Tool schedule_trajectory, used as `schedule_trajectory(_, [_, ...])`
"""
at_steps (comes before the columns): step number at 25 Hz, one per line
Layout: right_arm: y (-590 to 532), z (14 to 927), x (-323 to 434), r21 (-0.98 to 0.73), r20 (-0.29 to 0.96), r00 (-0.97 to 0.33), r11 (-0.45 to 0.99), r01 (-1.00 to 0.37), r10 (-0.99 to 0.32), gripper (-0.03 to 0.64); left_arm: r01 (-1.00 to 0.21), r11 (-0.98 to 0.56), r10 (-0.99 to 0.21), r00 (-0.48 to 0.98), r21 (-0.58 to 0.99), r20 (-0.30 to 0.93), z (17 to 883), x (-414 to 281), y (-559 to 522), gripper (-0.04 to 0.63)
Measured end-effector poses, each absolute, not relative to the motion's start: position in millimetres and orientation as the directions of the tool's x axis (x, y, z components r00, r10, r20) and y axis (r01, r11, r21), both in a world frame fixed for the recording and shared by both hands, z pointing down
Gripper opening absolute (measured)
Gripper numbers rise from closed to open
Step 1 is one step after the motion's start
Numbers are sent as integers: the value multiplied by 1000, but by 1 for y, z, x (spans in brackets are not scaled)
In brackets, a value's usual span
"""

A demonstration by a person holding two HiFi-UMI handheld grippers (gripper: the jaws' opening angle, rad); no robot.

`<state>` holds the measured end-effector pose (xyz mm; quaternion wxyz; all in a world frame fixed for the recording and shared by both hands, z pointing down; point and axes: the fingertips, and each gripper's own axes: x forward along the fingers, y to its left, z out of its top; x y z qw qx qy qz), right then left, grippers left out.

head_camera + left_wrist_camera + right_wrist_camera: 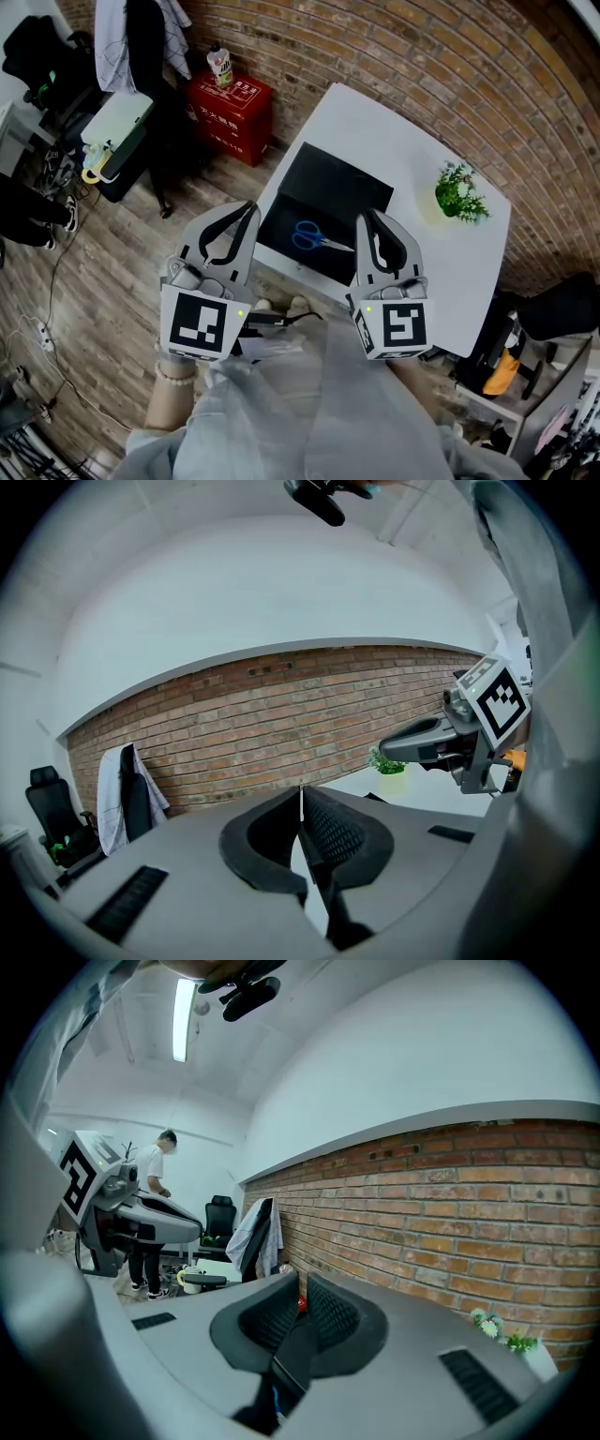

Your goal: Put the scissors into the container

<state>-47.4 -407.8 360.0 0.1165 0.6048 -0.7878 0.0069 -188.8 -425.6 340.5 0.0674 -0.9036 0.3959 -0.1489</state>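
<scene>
Fingers point(339, 829) on the left gripper point(301, 797) are sitting together, with only a hairline slit between the pads and nothing in it. Right gripper point(302, 1290) fingers point(330, 1314) are sitting all but together too: narrow gap, nothing clamped, just background showing through. Both grippers are hanging in the air at the near edge of the counter point(394, 141), aiming level at the brick wall point(450, 1204) and touching nothing.

Head view: the scissors point(314, 238) are lying flat on the black tray point(333, 187) on the counter, blue handles toward the left gripper, between the two grippers as framed. I can't tell whether that black piece has walls or is just a mat.

Step, as a judgement, is reading two ways:
- If the tray is the container, the scissors are already lying where the task wants them.
- If it's a mat, they're waiting for a pickup.

Not calling a move off this. Any grasp would need the fingers opening and coming down over the scissors.
</scene>
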Motion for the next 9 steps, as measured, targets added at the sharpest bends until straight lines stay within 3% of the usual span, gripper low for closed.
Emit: schedule_trajectory(9, [-405,364,-48,133,199,-249,277,-952,-948,57,-692,-685,-729,658,-227,192,338,-185,-422,25])
